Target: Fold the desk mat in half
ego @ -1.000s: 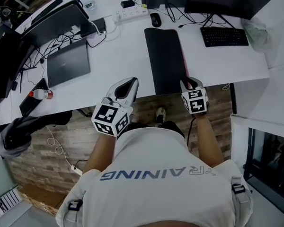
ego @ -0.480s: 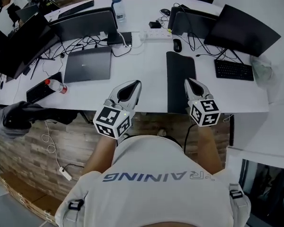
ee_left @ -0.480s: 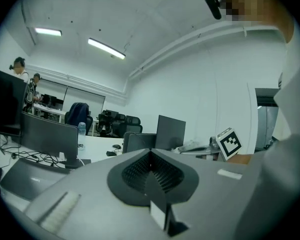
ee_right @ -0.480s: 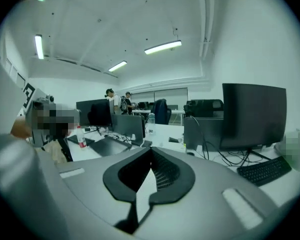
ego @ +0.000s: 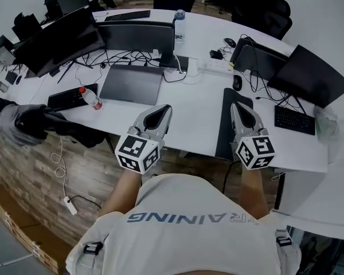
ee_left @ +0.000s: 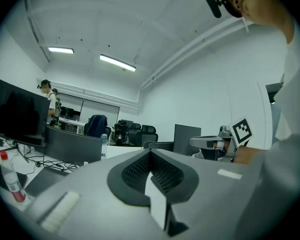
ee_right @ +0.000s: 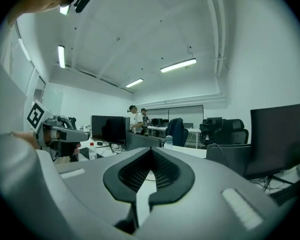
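Observation:
The dark desk mat point(ego: 225, 128) lies lengthwise on the white desk point(ego: 195, 105), reaching from near the mouse to the front edge. My right gripper point(ego: 236, 103) hangs over the mat's near right part and points forward. Its jaws are shut tip to tip, and in the right gripper view point(ee_right: 151, 149) nothing shows between them. My left gripper point(ego: 163, 106) hovers over bare desk to the left of the mat, also shut with nothing held point(ee_left: 150, 151). Both gripper views look level across the room, so neither shows the mat.
A closed laptop point(ego: 132, 83), a red-capped bottle point(ego: 90, 98), cables and a power strip point(ego: 215, 66) sit left of and behind the mat. A mouse point(ego: 237, 82), a keyboard point(ego: 295, 120) and monitors point(ego: 312, 73) stand to the right and behind. People stand far off point(ee_right: 135, 118).
The head view has tilted up, so more of the far desk shows. The right gripper, tipped down at the mat's near right corner before, now points forward and level. The left gripper has barely moved.

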A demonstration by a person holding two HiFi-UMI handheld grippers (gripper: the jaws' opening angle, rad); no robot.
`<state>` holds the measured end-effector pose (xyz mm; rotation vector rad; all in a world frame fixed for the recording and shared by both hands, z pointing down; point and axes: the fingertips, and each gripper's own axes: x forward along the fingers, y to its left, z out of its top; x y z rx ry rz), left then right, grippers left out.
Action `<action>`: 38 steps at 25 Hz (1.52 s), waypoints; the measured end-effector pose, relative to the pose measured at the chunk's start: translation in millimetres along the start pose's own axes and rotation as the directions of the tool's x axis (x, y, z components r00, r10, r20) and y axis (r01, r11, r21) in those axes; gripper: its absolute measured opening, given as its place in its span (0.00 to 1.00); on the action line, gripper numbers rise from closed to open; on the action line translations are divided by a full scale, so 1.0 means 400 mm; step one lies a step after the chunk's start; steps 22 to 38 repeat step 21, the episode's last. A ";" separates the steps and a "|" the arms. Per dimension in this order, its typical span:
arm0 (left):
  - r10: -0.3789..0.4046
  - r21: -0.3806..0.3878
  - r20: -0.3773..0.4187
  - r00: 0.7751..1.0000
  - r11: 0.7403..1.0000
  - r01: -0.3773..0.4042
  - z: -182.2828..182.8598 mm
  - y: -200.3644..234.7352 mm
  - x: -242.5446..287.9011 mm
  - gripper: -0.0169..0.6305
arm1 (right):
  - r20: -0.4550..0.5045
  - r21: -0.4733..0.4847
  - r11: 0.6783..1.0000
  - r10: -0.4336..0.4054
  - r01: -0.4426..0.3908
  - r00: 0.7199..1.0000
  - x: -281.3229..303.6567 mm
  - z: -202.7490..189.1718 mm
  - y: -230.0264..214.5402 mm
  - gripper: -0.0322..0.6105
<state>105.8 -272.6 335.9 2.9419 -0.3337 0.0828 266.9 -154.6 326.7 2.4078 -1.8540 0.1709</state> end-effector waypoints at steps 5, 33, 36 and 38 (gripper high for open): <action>0.024 -0.004 0.019 1.000 1.000 -0.024 0.006 0.026 -0.019 0.03 | 0.004 -0.001 0.999 0.037 -0.037 0.999 0.022 0.006 0.031 0.07; 0.011 -0.018 0.002 1.000 1.000 -0.011 -0.010 0.013 0.018 0.03 | -0.012 0.006 1.000 0.028 -0.028 1.000 0.013 -0.011 0.000 0.07; 0.011 -0.018 0.002 1.000 1.000 -0.011 -0.010 0.013 0.018 0.03 | -0.012 0.006 1.000 0.028 -0.028 1.000 0.013 -0.011 0.000 0.07; 0.011 -0.018 0.002 1.000 1.000 -0.011 -0.010 0.013 0.018 0.03 | -0.012 0.006 1.000 0.028 -0.028 1.000 0.013 -0.011 0.000 0.07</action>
